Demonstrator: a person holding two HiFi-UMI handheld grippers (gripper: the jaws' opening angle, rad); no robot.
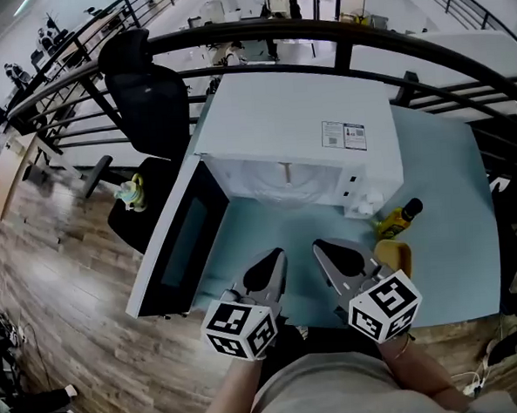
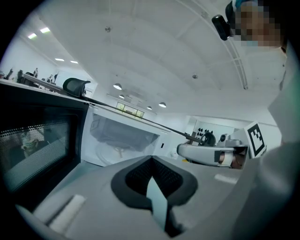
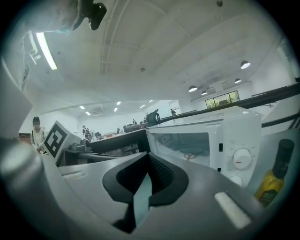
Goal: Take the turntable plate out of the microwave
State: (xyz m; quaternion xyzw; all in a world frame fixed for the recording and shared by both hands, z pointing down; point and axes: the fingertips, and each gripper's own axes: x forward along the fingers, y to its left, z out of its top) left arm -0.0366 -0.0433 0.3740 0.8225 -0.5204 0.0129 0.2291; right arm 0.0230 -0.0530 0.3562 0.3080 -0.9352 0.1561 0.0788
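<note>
1. The microwave stands in the upper middle of the head view with its door swung open to the left. The turntable plate lies flat on the cavity floor, straight ahead of both grippers and well apart from them.
2. The plate is pale glass against a white cavity, so its rim is hard to trace. It is probably the faint round shape low in the opening.
3. The left gripper and right gripper sit side by side at lower centre over the teal table, pointing at the opening. Neither is clearly nearer.
4. Each gripper's own view shows its jaws drawn together to a thin slit, with nothing between them. They would likely need to spread before taking the rim.
</note>
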